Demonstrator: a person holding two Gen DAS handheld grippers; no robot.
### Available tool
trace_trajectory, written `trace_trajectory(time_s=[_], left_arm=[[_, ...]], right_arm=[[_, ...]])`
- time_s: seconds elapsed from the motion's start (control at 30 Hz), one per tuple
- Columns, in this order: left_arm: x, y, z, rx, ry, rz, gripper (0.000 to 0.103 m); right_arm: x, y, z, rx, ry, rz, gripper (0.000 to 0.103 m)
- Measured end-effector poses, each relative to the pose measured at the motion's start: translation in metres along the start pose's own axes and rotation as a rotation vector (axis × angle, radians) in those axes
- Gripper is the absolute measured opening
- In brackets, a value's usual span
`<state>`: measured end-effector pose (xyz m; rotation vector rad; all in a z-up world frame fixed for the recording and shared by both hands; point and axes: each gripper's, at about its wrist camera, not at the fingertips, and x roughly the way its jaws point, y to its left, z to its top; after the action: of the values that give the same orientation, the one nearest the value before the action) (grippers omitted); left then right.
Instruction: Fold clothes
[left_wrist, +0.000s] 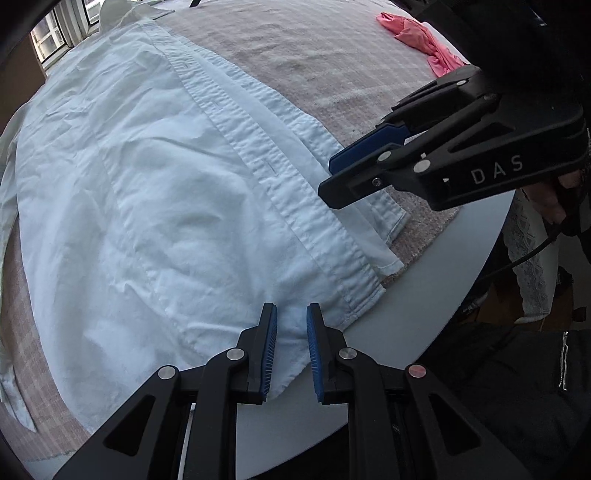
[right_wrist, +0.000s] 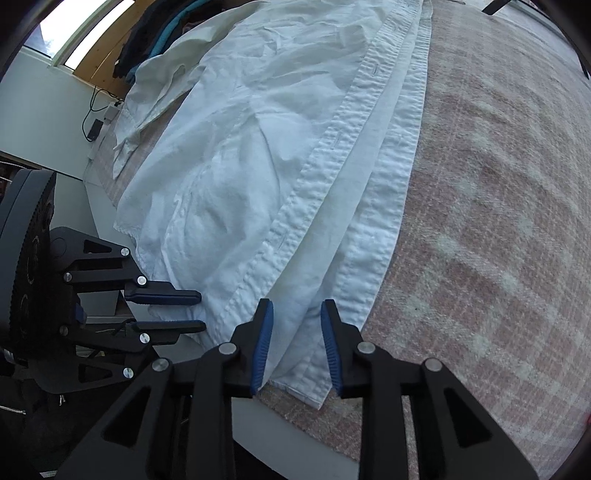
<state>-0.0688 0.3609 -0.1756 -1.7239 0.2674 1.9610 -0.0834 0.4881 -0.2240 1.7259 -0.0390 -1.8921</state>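
Observation:
A white button-up shirt (left_wrist: 147, 184) lies spread on a pink checked blanket (left_wrist: 314, 55), its button placket running toward the near hem. My left gripper (left_wrist: 291, 314) hovers over the shirt's bottom hem corner at the table edge, jaws slightly apart, with cloth showing below the gap but not pinched. The right gripper (left_wrist: 327, 181) points at the placket's lower end from the right. In the right wrist view, my right gripper (right_wrist: 295, 310) stands open over the layered front edge of the shirt (right_wrist: 240, 147). The left gripper (right_wrist: 197, 310) is at the left, fingers apart.
A crumpled pink garment (left_wrist: 417, 40) lies at the blanket's far right. The white table edge (left_wrist: 424, 295) runs along the near side. A person's dark-sleeved arm is behind the right gripper. Dark and teal clothes (right_wrist: 155, 40) hang at the back left, near a window.

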Motion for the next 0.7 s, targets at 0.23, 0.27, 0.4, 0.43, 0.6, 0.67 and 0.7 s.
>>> trace_trajectory(time_s=[0.23,0.27,0.4,0.43,0.6,0.67,0.7], left_arm=[[-0.015,0.006,-0.006,-0.019,-0.014,-0.027,0.016],[-0.018,0.008,-0.006,-0.023,-0.019,-0.031,0.016],[-0.028,0.009,-0.002,-0.020,-0.035,-0.045,0.016],[-0.029,0.008,-0.001,-0.013,-0.039,-0.047,0.016],[-0.021,0.002,0.008,-0.009,-0.034,-0.055,0.016],[-0.022,0.002,0.005,-0.018,-0.034,-0.069,0.016],[-0.024,0.002,0.003,-0.017,-0.036,-0.065,0.016]], right_arm=[[0.015,0.014,0.010,-0.027,-0.009,-0.007,0.005],[0.014,0.013,0.010,-0.017,-0.010,0.008,0.004],[-0.010,0.008,0.008,-0.012,-0.038,0.017,0.003],[-0.018,0.008,0.009,-0.017,-0.049,0.001,0.003],[-0.031,-0.001,0.015,-0.033,-0.044,-0.148,0.003],[-0.024,-0.017,0.014,0.025,-0.031,-0.077,0.003],[-0.021,-0.022,0.013,0.065,-0.024,-0.020,0.003]])
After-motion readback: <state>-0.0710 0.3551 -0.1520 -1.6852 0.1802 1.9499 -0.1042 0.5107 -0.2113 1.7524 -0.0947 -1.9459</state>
